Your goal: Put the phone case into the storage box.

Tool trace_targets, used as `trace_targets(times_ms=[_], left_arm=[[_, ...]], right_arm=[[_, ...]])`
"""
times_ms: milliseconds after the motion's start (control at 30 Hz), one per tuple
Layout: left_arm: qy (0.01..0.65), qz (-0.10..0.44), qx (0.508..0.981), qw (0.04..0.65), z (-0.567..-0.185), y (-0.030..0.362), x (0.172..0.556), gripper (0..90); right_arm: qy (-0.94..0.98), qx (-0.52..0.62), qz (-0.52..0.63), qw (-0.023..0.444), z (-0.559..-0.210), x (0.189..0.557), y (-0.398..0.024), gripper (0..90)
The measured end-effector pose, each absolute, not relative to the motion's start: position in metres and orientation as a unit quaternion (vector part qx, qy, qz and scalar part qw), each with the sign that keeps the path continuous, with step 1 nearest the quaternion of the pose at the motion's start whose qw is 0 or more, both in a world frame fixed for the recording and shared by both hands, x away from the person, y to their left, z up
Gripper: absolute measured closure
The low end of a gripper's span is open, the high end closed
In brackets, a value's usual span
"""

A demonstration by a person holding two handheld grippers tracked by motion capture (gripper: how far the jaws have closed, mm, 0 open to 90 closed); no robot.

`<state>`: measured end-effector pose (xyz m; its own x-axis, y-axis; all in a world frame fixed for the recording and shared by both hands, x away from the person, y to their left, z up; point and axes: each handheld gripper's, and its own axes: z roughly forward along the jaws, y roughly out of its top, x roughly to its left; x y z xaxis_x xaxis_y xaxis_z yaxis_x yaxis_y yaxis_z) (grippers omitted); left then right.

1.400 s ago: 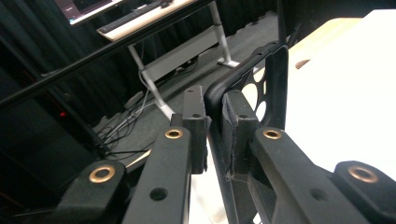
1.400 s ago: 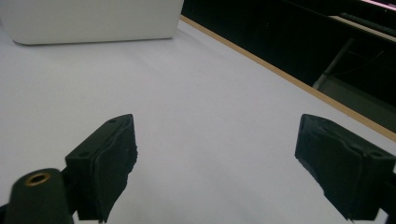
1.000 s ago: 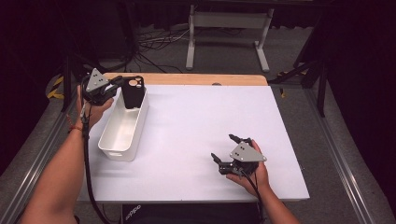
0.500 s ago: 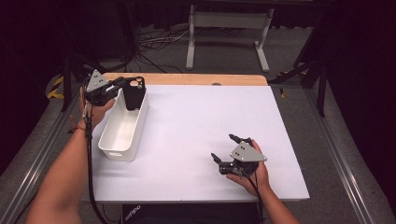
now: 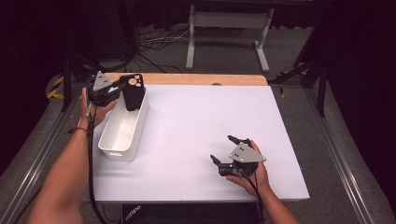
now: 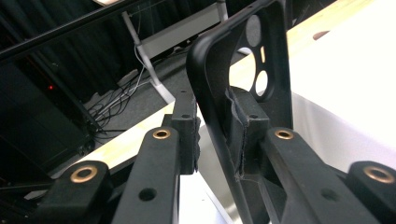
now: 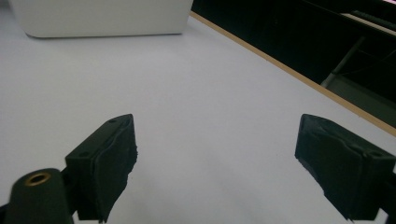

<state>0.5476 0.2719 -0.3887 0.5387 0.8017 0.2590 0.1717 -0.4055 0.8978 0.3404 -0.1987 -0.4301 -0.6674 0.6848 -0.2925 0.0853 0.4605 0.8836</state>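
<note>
- where the left gripper (image 5: 127, 89) sits at the upper left of the high view, it holds a black phone case (image 5: 133, 92) upright over the far end of a white bin (image 5: 122, 129).
- in the left gripper view the phone case (image 6: 243, 84) stands between the two pads; one pad (image 6: 250, 126) lies against the case's inner face, the other pad (image 6: 187, 135) stands just off its outer edge with a thin gap, the jaws having just been easing apart, so the hold is loosened rather than clenched.
- the case's camera cut-outs point toward the upper right of that view.
- the white bin lies lengthwise at the left of the white table (image 5: 196, 121), its near end toward the lower left of the high view.
- the right gripper (image 5: 229, 154) rests low at the lower right of the high view, well apart from the bin.
- in the right gripper view its pads (image 7: 107, 158) stand wide, released, with bare table between them and the bin (image 7: 100, 18) at the upper left.
</note>
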Motion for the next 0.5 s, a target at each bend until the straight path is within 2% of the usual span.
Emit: trace_targets(times_ms=[400,500], left_arm=[[0.325,0.368,0.76,0.426,-0.391,0.268,0.559,74.8],[0.332,0.357,0.764,0.423,-0.393,0.266,0.562,74.0]], right_arm=[[0.792,0.241,0.459,0.322,-0.431,0.341,-0.2,13.4],[0.791,0.241,0.463,0.32,-0.43,0.341,-0.2,13.4]])
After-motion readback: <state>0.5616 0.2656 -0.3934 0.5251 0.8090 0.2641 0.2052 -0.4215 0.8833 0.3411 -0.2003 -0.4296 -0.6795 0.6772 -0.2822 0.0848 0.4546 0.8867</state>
